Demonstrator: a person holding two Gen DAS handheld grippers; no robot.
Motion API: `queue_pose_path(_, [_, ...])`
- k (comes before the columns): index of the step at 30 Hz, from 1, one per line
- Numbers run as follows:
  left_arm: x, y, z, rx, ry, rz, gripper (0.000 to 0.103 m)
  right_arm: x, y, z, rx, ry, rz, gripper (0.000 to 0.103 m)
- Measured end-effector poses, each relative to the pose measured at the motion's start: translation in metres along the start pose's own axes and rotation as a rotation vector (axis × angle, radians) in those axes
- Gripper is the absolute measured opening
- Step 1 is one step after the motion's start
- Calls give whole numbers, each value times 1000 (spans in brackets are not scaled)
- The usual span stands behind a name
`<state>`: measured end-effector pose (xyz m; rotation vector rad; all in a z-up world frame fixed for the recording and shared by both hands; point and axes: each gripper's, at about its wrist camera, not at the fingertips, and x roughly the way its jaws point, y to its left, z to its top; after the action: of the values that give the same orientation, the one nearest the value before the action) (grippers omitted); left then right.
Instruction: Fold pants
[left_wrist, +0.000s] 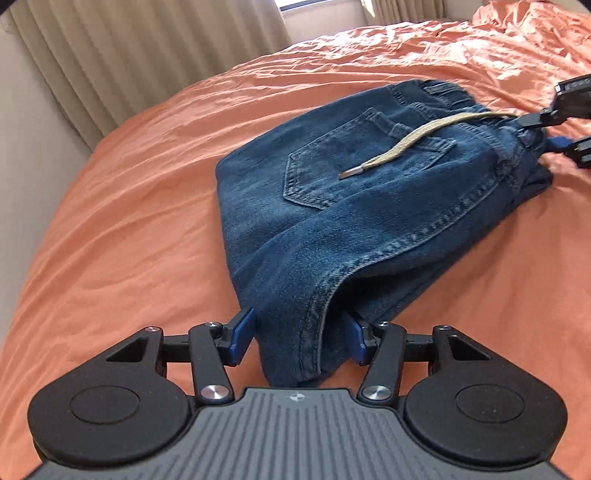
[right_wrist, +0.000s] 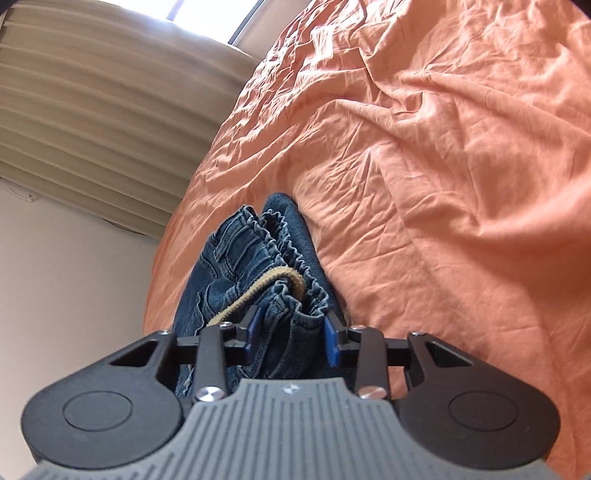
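**Two grippers at opposite ends of folded jeans**

Two views split the scene. Only the left wrist camera showed the whole folded jeans (left_wrist: 369, 206) on the orange bedsheet (left_wrist: 129, 192), with a back pocket (left_wrist: 351, 166) and tan drawstring (left_wrist: 413, 144) on top. Their long axis ran from the near folded end up-right to the waistband. The left gripper (left_wrist: 301, 341) had that near end between its spread fingers; whether the pads pressed it I cannot tell. The right wrist camera alone showed the gathered waistband (right_wrist: 288, 236) close up. The right gripper (right_wrist: 293, 339) straddled it, grip uncertain. No writing was readable.
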<state>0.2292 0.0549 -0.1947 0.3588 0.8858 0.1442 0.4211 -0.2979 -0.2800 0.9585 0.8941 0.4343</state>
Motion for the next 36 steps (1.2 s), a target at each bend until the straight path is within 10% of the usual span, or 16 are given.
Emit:
queue_pose_path(2, [5,-4,3,64,23,76,26,-5,0,2,11,-7,40,12])
queue_pose_path(5, [-5,-8,2,240,21,126,16,-15,7,0,-12,-29,75,10])
queue_pose_path(8, [-1,-7,-9,350,69,89,15,-10,5,-2,-4,-8,-2,9])
queue_pose_path(18, [-1,2,-33,258,100,-8,12,3,-6,-5,-9,14,-103,7])
queue_pose_path(25, [-22,20,-52,338,165,84,0,0,-5,-5,-25,10,-101,8])
queue_pose_path(28, [-45,33,-45,224,83,44,12,0,-2,-5,-30,11,-107,9])
queue_pose_path(31, [-55,27,-30,129,-15,-25,62,-1,-3,-5,-26,14,-102,10])
queue_pose_path(36, [-17,-6,-15,177,-19,48,64,-4,-4,-5,-41,14,-85,11])
